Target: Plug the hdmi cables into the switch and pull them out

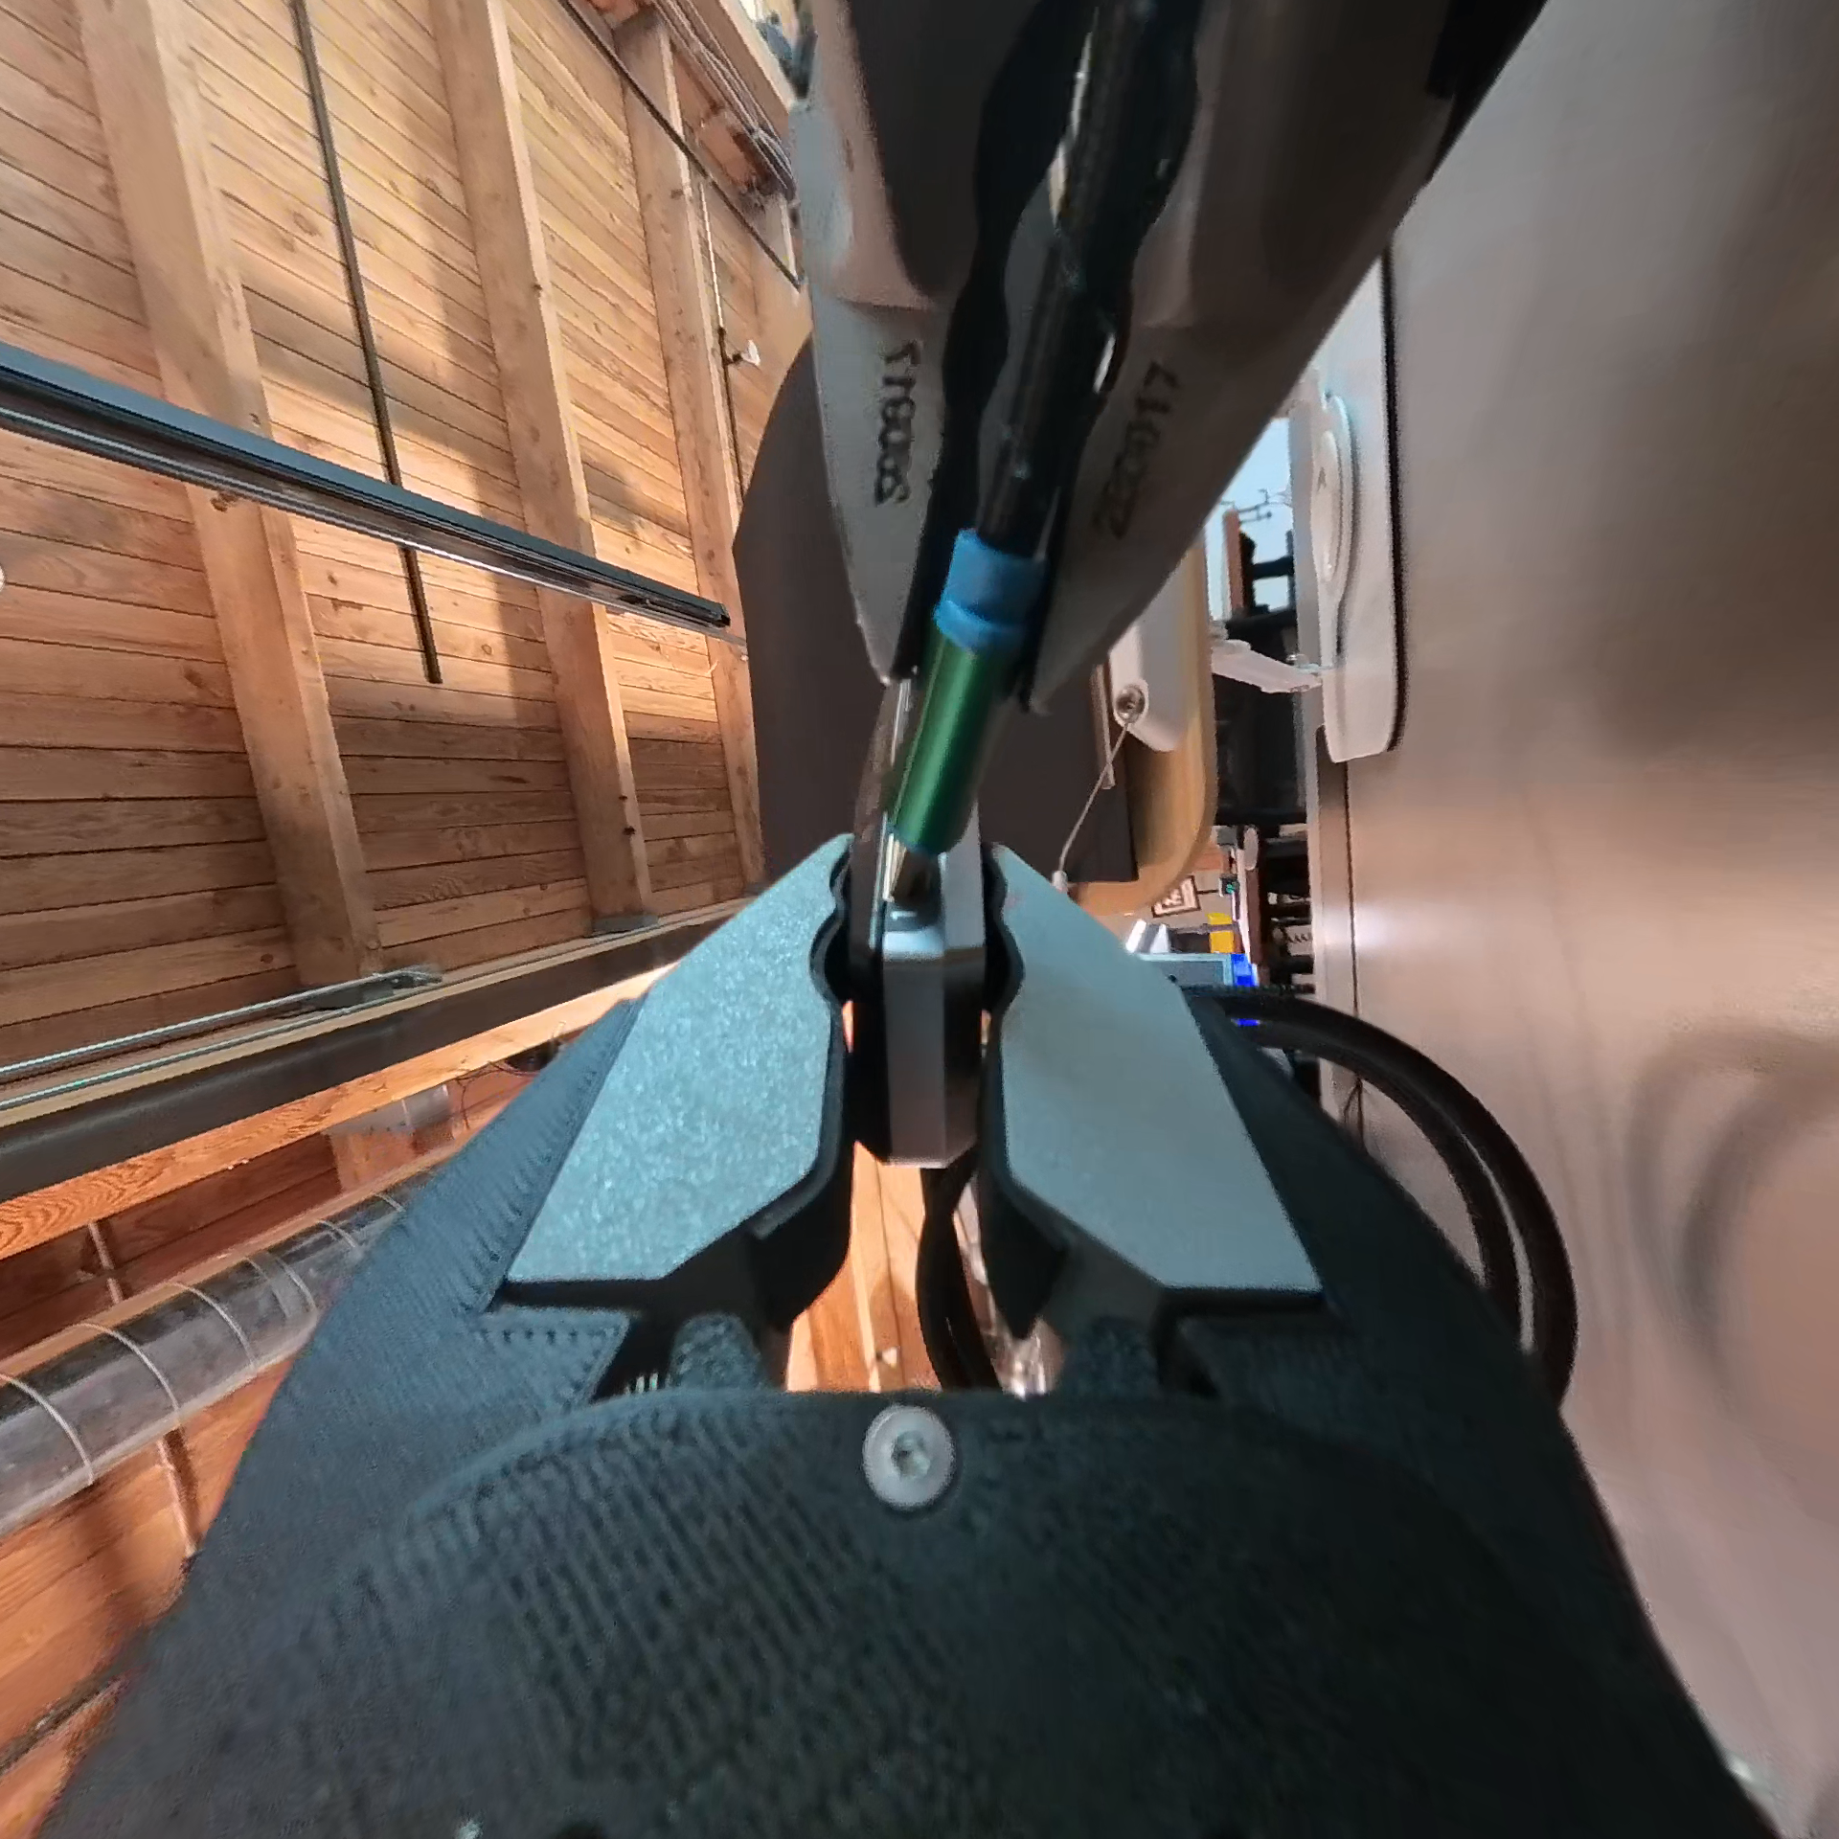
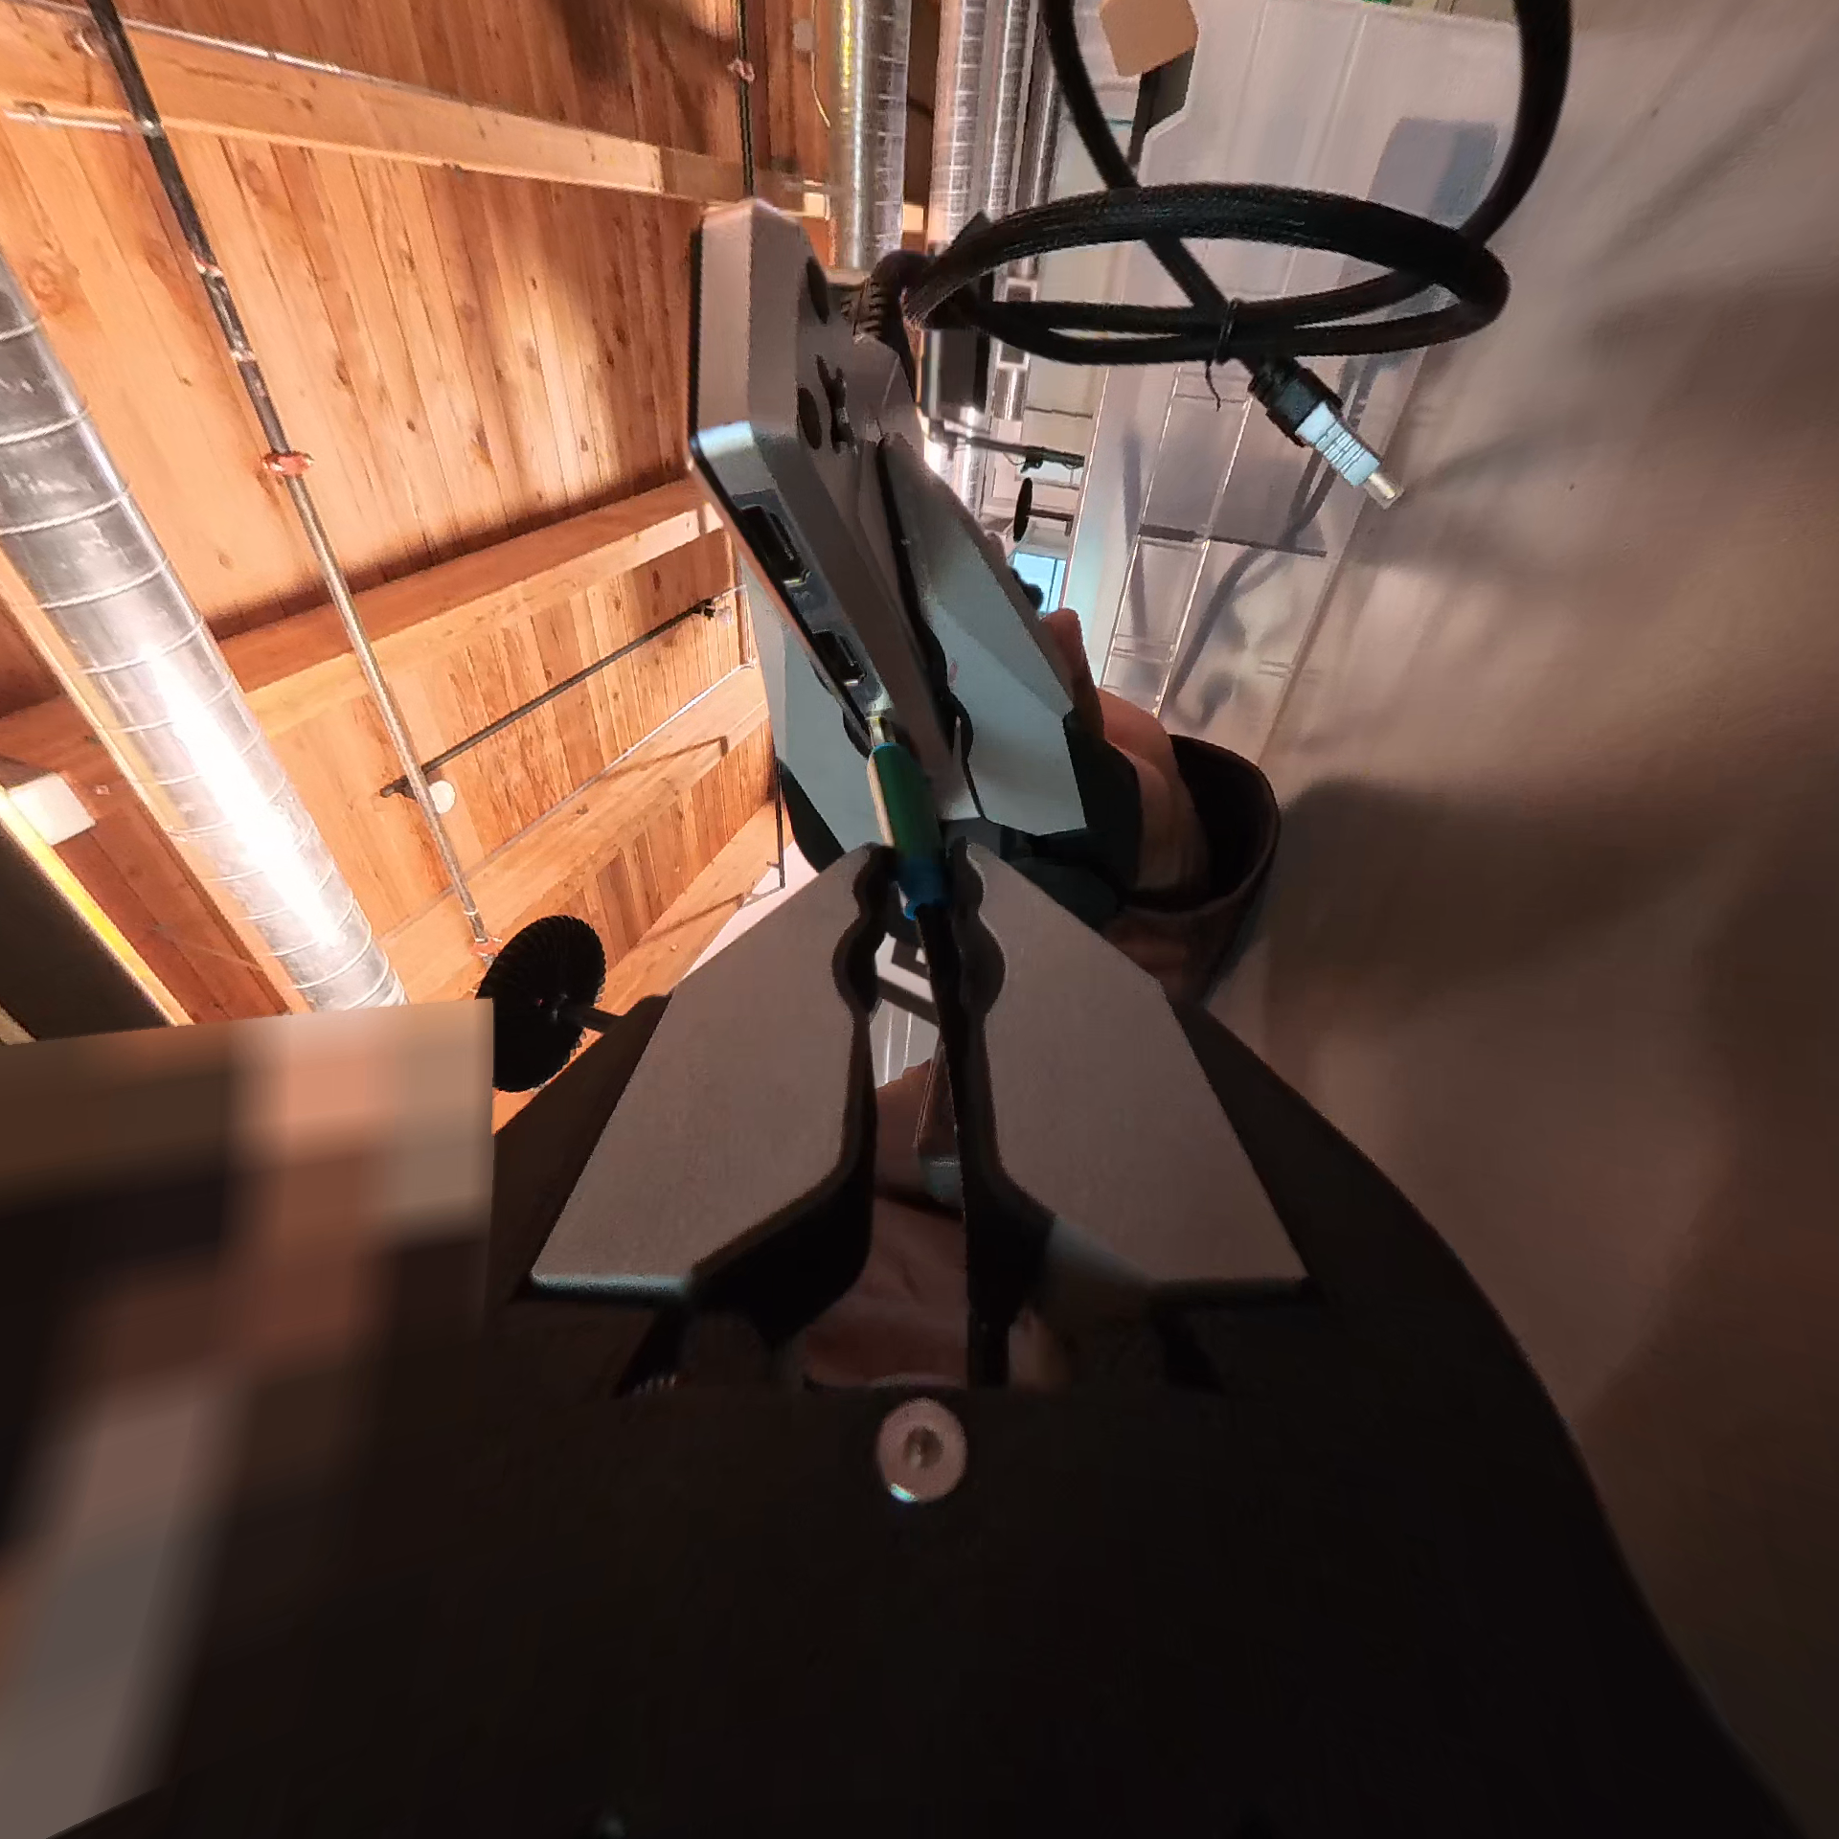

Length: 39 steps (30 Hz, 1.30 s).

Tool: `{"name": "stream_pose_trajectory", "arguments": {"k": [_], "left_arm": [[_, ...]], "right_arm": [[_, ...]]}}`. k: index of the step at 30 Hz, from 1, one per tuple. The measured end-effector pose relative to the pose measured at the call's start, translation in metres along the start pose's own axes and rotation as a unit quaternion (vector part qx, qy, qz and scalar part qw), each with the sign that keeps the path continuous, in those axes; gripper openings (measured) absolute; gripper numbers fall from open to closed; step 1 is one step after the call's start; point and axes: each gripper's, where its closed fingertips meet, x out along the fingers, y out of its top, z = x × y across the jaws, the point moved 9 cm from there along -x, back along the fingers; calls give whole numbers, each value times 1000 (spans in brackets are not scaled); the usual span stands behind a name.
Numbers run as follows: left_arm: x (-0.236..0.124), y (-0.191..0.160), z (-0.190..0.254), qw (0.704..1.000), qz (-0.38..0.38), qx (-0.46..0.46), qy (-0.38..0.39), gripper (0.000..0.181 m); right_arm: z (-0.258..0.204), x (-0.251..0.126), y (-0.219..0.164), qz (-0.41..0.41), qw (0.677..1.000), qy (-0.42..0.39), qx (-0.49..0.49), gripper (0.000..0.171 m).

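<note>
I'm clamping the switch (image 1: 911, 1035) in left jaws | right jaws pinching the green plug's (image 2: 901, 796) cable, plug axis running straight into the switch's edge port

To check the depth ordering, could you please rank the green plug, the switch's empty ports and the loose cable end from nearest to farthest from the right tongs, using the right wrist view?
1. Green plug: at the right tongs' tips.
2. Empty ports: further up the switch's edge.
3. Loose cable end: upper right, dangling beyond.
</note>
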Motion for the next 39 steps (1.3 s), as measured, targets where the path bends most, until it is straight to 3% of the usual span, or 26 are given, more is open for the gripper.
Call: {"name": "stream_pose_trajectory", "arguments": {"k": [4, 9, 23, 39], "left_arm": [[2, 5, 0, 999, -18, -19, -22, 18], [6, 15, 4, 997, 17, -45, -63, 19], [6, -4, 6, 994, 0, -90, -58, 19], [4, 2, 3, 992, 5, -100, -71, 19]], "right_arm": [[1, 3, 0, 3, 1000, -3, -7, 8], [2, 5, 1, 9, 999, -31, -27, 8], [-10, -10, 8, 42, 997, -37, -58, 8], [-22, -25, 17, 69, 991, -59, -102, 9]]}}
